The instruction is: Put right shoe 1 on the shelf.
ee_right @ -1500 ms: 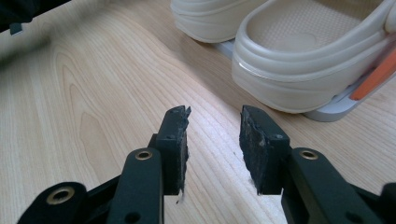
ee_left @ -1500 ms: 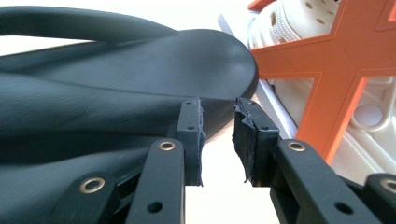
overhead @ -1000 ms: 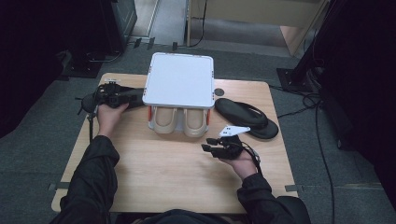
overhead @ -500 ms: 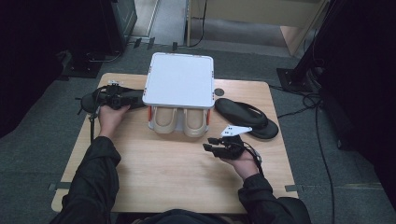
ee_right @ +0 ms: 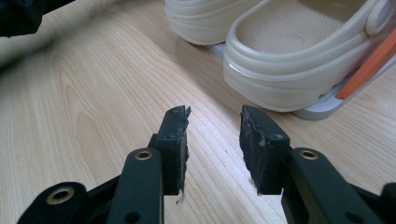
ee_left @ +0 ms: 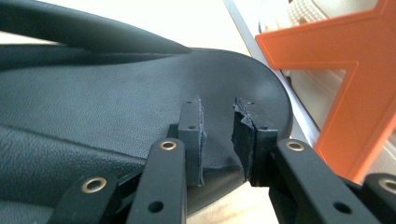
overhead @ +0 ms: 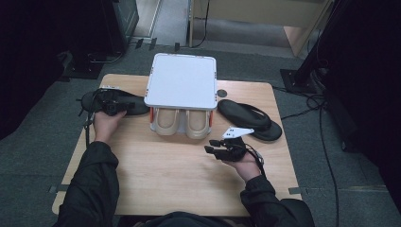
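The left tool (overhead: pixel 113 108) sits at about nine o'clock on the tabletop (overhead: pixel 179 189), on the black flip-flop (overhead: pixel 97 101) that lies along the left edge. In the left gripper view its two pads (ee_left: pixel 196 140) stand a little apart over the sandal's smooth black sole (ee_left: pixel 116 107), near the rounded end; a gap shows between them and neither pad is seen pressing on the sole, so the tool reads as released. Its jaws have just been opening a touch, with nothing pinched between them. An orange bracket (ee_left: pixel 359 79) of the shoe rack rises just beside the sandal, at about two o'clock in that view.

The right tool (overhead: pixel 215 149) hovers at about four o'clock on the tabletop, held in the person's right hand (overhead: pixel 243 163), with its grey three-cornered plate (overhead: pixel 236 132) on top. Its jaws are parted and empty over bare wood, pointing towards the rack.

The white shoe rack (overhead: pixel 182 85) stands at the centre, towards twelve o'clock, with a flat white top. A pair of cream clogs (overhead: pixel 182 124) sits on its lower shelf, heels facing the person; in the right gripper view the nearer clog (ee_right: pixel 299 70) lies just beyond the pads.

A second black flip-flop (overhead: pixel 248 118) lies at about three o'clock, just right of the rack and apart from the right tool.
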### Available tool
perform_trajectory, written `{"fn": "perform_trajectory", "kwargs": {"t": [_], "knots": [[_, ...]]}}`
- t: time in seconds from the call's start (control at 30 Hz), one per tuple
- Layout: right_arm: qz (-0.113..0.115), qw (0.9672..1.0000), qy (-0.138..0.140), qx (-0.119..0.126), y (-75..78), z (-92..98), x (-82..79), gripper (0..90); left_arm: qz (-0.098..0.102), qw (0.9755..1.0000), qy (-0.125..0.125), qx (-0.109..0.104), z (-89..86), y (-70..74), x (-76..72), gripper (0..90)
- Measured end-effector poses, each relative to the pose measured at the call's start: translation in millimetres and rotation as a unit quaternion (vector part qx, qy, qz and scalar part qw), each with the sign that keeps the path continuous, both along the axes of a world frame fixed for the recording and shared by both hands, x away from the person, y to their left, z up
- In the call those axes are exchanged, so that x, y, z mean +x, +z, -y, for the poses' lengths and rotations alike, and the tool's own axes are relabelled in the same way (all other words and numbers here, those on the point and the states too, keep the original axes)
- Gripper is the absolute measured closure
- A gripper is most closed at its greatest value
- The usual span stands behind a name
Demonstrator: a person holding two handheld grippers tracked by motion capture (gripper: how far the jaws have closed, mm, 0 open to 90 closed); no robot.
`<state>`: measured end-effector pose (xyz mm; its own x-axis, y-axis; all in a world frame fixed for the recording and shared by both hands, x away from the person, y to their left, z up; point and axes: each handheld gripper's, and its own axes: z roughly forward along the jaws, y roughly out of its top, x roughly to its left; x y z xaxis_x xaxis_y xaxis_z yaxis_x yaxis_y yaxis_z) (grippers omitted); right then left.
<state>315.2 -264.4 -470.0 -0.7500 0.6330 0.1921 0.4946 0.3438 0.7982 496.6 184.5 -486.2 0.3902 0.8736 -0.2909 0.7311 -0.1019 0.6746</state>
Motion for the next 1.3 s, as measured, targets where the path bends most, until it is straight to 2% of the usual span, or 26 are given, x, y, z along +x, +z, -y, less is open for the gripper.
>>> {"fn": "perform_trajectory", "kwargs": {"t": [0.17, 0.47, 0.57, 0.73, 1.03, 1.17, 1.3], "knots": [[0.001, 1.0000, 0.003, 0.001, 0.5, -1.7, 2.3, 61.9, -0.002, 1.0000, 0.001, -0.003, -5.5, -0.2, -8.0, 73.3], [0.000, 0.9999, 0.016, 0.003, 1.4, -7.5, 6.7, 61.9, -0.003, 0.9999, -0.010, 0.009, -16.3, 0.5, -28.1, 73.0], [-0.001, 0.9998, 0.019, 0.004, 1.8, -9.1, 7.5, 62.0, -0.002, 0.9999, -0.010, 0.003, -20.3, -0.4, -33.8, 73.0], [-0.002, 0.9998, 0.020, 0.005, 1.9, -10.4, 9.0, 61.9, -0.011, 0.9997, -0.020, 0.010, -24.5, -1.6, -41.6, 72.8], [-0.001, 0.9998, 0.020, 0.006, 2.1, -10.0, 10.6, 62.0, -0.024, 0.9995, -0.019, -0.002, -31.1, -0.3, -48.4, 70.7], [-0.002, 0.9998, 0.020, 0.007, 2.1, -10.3, 10.8, 61.9, -0.017, 0.9996, -0.019, -0.008, -34.0, 3.3, -49.5, 67.7], [-0.002, 0.9998, 0.021, 0.006, 1.5, -10.6, 11.2, 62.0, -0.001, 0.9998, -0.006, -0.019, -40.9, 12.4, -51.1, 61.7]]}}
